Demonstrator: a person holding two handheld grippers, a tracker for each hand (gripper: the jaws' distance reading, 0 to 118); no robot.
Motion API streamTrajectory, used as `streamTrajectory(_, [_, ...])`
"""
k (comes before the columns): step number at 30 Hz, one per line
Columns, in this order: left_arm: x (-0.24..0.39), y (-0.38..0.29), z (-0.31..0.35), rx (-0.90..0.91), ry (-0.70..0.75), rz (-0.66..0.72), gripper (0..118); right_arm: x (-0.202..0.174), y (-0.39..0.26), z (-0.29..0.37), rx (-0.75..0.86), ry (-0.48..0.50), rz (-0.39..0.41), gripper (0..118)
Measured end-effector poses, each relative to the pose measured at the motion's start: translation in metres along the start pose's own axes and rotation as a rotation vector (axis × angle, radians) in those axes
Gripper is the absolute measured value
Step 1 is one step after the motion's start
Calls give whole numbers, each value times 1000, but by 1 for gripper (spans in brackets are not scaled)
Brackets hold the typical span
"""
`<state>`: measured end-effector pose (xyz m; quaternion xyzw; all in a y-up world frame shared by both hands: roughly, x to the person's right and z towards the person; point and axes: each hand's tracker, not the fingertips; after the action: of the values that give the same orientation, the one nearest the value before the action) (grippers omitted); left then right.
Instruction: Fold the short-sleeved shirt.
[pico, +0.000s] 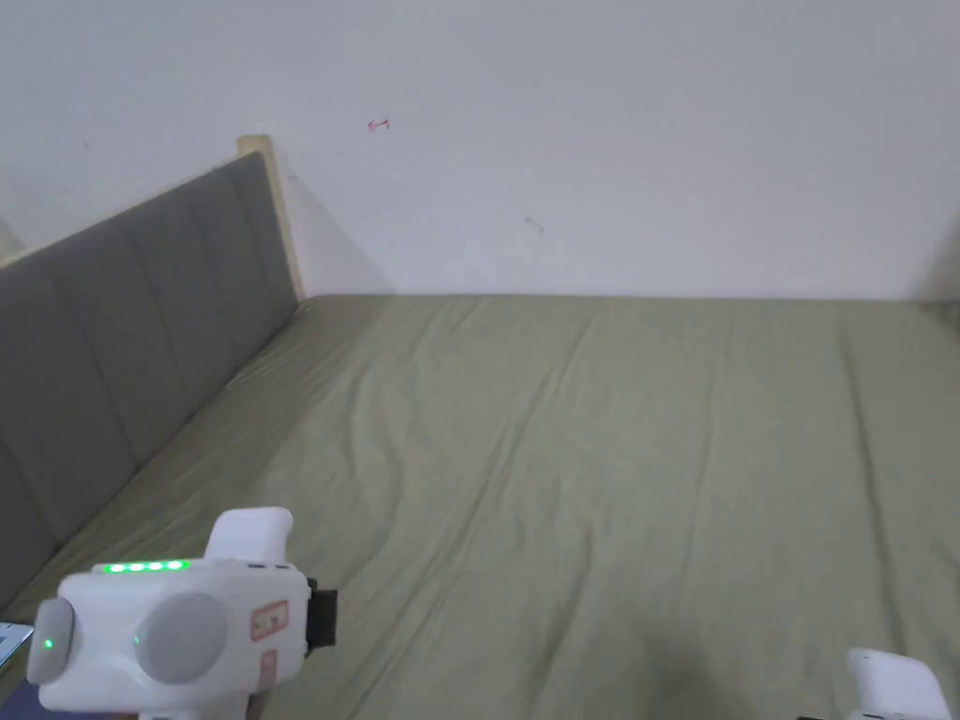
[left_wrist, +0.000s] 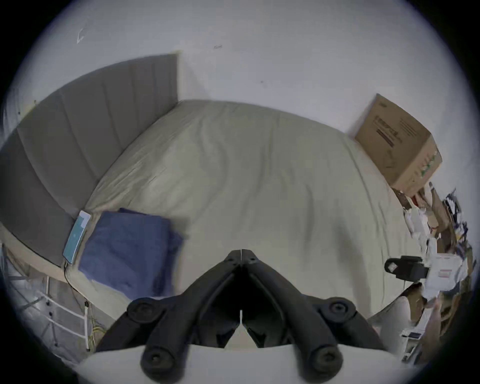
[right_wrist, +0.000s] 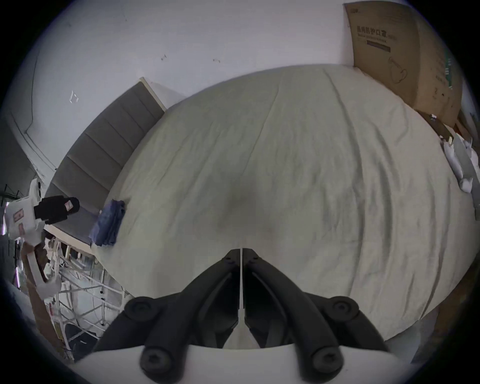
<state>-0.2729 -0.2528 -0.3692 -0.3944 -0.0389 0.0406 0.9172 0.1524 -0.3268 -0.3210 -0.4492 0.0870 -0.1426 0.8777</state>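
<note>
An olive-green sheet (pico: 609, 469) is spread over the bed, backed at left by a grey panelled headboard (pico: 122, 347) edged in pale wood. A folded blue shirt (left_wrist: 127, 249) is seen near a brown cardboard box (left_wrist: 397, 140); white wall (pico: 562, 141) beyond.

Bed (pico: 600, 450) with an olive-green, lightly creased sheet

A folded blue shirt (left_wrist: 130, 249) lies on the sheet near the grey padded headboard (pico: 122, 347), with a phone (left_wrist: 76, 236) just beside it along the headboard. A cardboard box (left_wrist: 400, 145) stands at the bed's far corner against the wall.
</note>
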Motion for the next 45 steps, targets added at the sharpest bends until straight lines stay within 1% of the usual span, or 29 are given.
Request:
streamTrajectory(3, [46,-7,23,70,9,-56,0,2,4,28,60,-8,23,2])
streamTrajectory(7, [94,-9,55,193,40,-105,0,-5,10,72,196,-59,89,2])
streamTrajectory(9, [112,-9,72,269,54,-122,0,-12,15,95,276,-105,121,2])
streamTrajectory(13, [142,-11,103,402,34,-95,0,-29,23,137,440,-170,169,2])
streamTrajectory(18, [169,-12,136,574,87,-134,0,-55,24,178,642,-297,240,2])
streamTrajectory(20, [176,-12,143,582,94,-121,0,-61,23,188,691,-301,237,2])
streamTrajectory(24, [178,-13,150,600,65,-119,0,-64,22,202,729,-264,189,2])
streamTrajectory(28, [179,-16,155,627,81,-102,0,-67,21,205,751,-296,190,3])
streamTrajectory(29, [178,-16,156,629,75,-98,6,-67,22,205,750,-306,190,4])
streamTrajectory(30, [177,-15,156,624,52,-103,16,-66,22,205,752,-301,186,6])
streamTrajectory(31, [177,-15,156,617,41,-97,30,-65,22,205,750,-291,175,10])
streamTrajectory(32, [177,-15,155,613,20,-98,59,-64,22,206,747,-281,161,24])
streamTrajectory(33, [177,-15,153,603,-4,-104,87,-62,22,206,748,-276,152,43])
streamTrajectory(34, [178,-15,152,599,0,-106,108,-61,21,206,750,-276,147,68])
streamTrajectory(35, [181,-14,149,587,8,-113,116,-61,22,205,750,-280,146,102])
streamTrajectory(36, [184,-15,148,583,23,-121,114,-60,23,204,740,-283,139,116])
streamTrajectory(37, [186,-17,150,605,54,-138,114,-58,23,204,734,-277,125,117])
streamTrajectory(39, [190,-19,151,609,46,-160,115,-56,19,210,767,-212,120,117])
streamTrajectory(42, [193,-16,151,610,21,-156,114,-57,20,210,777,-244,138,117])
streamTrajectory(44, [196,-14,152,580,83,-156,114,-58,20,210,791,-287,161,117])
streamTrajectory(45, [198,-13,150,572,122,-166,114,-59,20,209,797,-284,166,117])
